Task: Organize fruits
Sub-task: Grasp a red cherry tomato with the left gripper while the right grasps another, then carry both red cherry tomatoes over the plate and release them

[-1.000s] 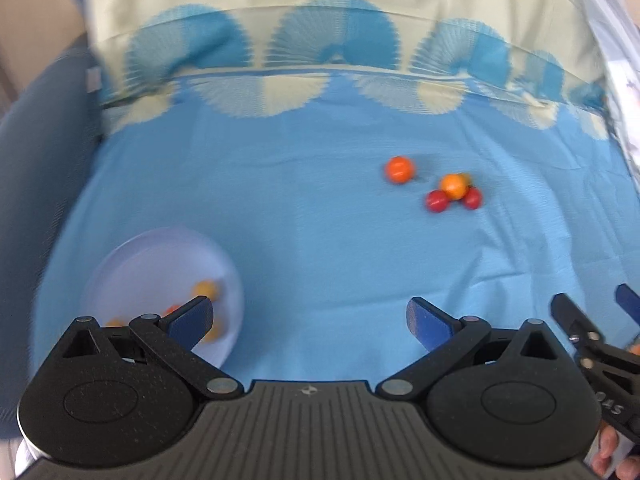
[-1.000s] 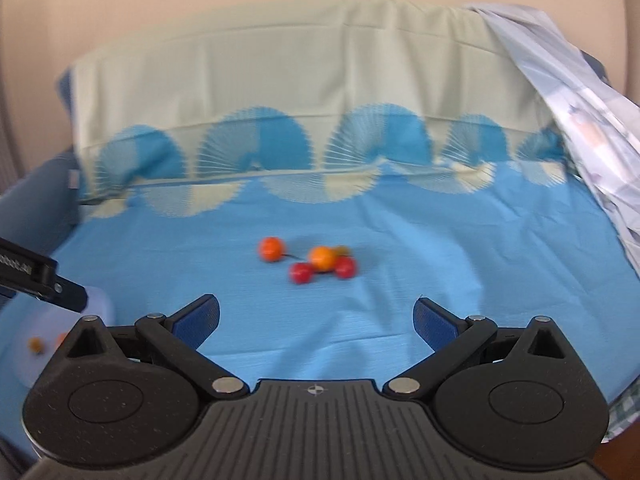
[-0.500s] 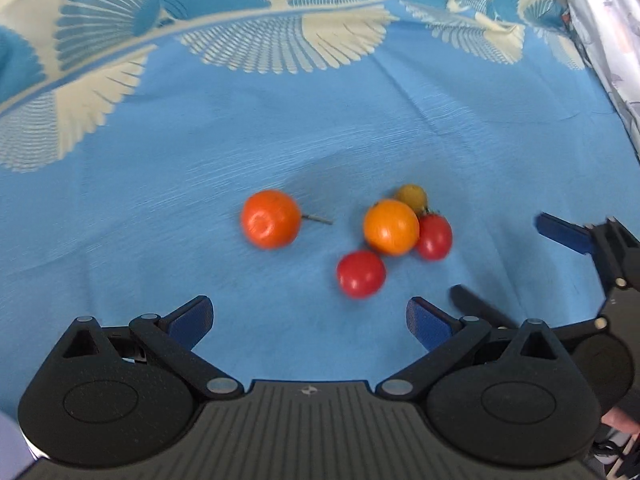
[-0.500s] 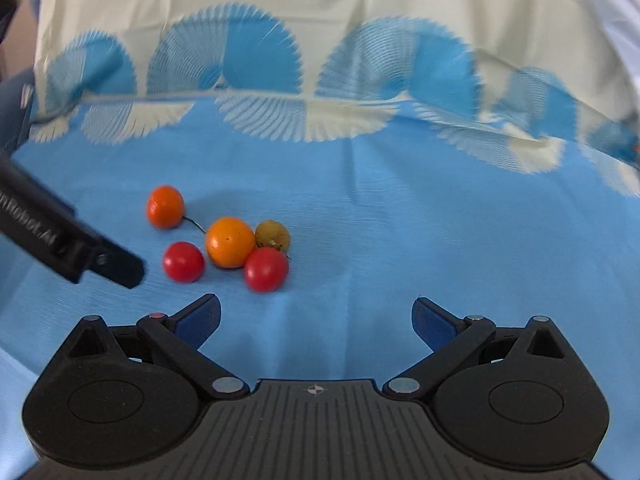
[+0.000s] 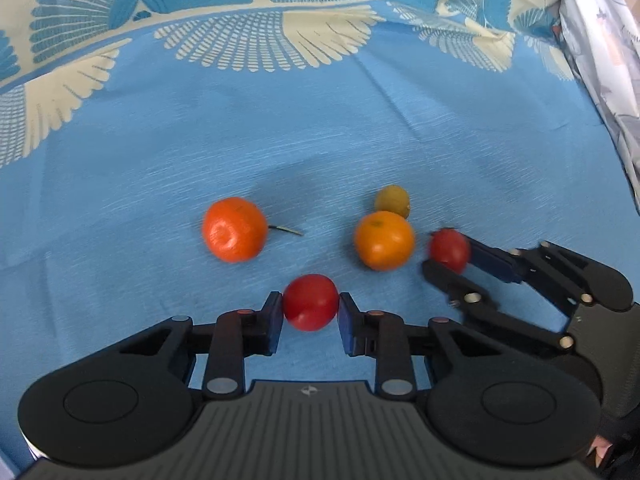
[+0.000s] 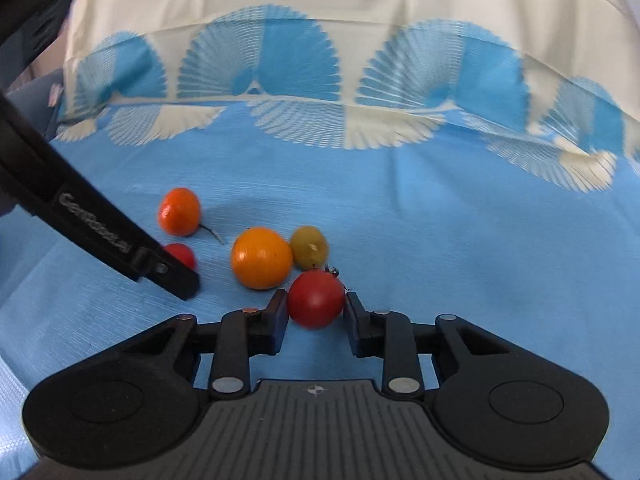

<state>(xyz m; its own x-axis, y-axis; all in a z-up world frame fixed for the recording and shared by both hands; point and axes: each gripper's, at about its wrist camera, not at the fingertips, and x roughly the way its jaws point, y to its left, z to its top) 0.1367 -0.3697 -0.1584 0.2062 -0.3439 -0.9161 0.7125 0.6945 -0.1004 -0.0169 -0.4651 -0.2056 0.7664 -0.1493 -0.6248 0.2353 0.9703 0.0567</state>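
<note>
Your left gripper (image 5: 311,307) has just closed its jaws onto 1 red tomato (image 5: 311,302) on the blue cloth (image 5: 160,152). Your right gripper (image 6: 316,306) has likewise just clamped a 2nd red tomato (image 6: 316,298). From the left tomato, the reddish-orange fruit (image 5: 235,229) lies at 10 o'clock, the orange fruit (image 5: 384,240) at 2, touching a yellow-green fruit (image 5: 392,199) beyond.

The cloth (image 5: 160,152) was sky blue with cream fan shapes along its far edge. Two small tomatoes (image 5: 311,302) (image 5: 449,249) were red. One fruit (image 5: 234,234) was deep orange, another (image 5: 384,240) lighter orange, and a small one (image 5: 393,200) olive-yellow. The gripper fingers (image 5: 272,320) were black with blue pads.
</note>
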